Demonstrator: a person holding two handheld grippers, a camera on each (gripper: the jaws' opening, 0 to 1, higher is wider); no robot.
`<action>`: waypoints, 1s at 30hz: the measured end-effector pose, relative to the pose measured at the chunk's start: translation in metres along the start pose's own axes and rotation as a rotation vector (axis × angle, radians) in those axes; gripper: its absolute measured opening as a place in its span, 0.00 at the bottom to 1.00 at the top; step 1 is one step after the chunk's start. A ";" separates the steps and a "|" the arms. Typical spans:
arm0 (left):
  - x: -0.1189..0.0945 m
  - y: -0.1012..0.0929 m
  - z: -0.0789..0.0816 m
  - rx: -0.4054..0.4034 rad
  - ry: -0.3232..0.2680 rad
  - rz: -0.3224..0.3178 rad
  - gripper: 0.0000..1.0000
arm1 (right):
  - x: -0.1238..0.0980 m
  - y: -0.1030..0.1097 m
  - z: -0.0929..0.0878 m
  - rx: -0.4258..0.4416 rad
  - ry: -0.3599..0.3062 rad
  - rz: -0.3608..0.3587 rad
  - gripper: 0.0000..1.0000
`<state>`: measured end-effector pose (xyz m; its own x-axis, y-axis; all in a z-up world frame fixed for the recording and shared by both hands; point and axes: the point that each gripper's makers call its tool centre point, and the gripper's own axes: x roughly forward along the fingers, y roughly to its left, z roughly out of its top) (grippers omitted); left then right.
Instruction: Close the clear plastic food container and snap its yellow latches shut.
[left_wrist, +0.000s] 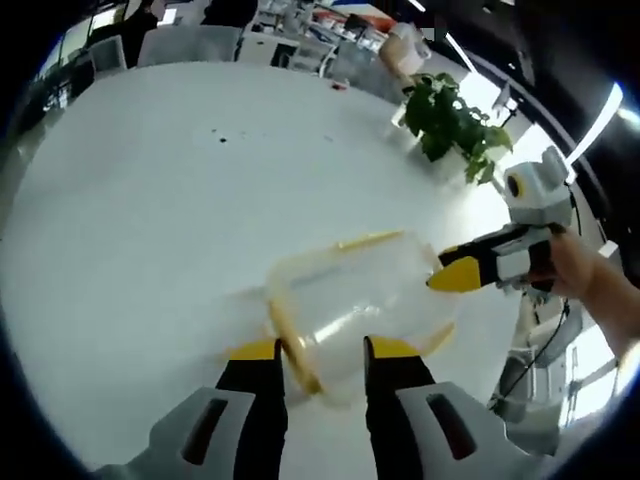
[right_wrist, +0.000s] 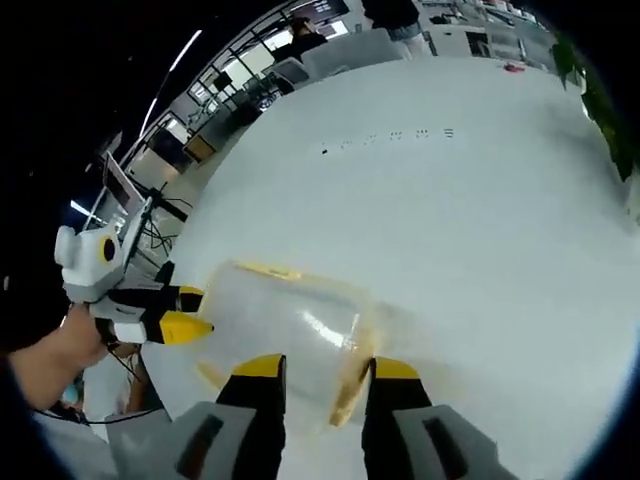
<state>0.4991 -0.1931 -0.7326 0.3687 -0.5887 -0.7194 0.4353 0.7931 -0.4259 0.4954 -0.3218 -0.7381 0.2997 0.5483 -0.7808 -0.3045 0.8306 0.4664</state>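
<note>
Notably, left gripper view alone catches a plant beyond the container.

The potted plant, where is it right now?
In the left gripper view the potted plant stands at the white table's far right edge, beyond the clear container.

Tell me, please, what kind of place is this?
Probably an open office or lab: a large white table, desks and chairs beyond it, and a potted plant at the table's edge.

Bare white table beyond container; potted plant at far edge, probably well apart.
</note>
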 end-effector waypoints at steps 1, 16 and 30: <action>0.001 0.000 -0.001 0.007 0.002 0.000 0.27 | -0.001 0.000 0.000 -0.004 0.002 -0.001 0.27; 0.002 0.003 -0.004 0.044 0.060 0.020 0.29 | 0.003 0.001 -0.003 -0.010 -0.008 -0.003 0.30; 0.000 0.003 -0.002 0.045 0.074 0.031 0.31 | 0.001 0.002 -0.001 -0.110 0.077 -0.067 0.31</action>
<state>0.4985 -0.1906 -0.7350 0.3216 -0.5494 -0.7712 0.4620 0.8020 -0.3787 0.4941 -0.3196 -0.7383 0.2539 0.4794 -0.8401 -0.3845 0.8470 0.3672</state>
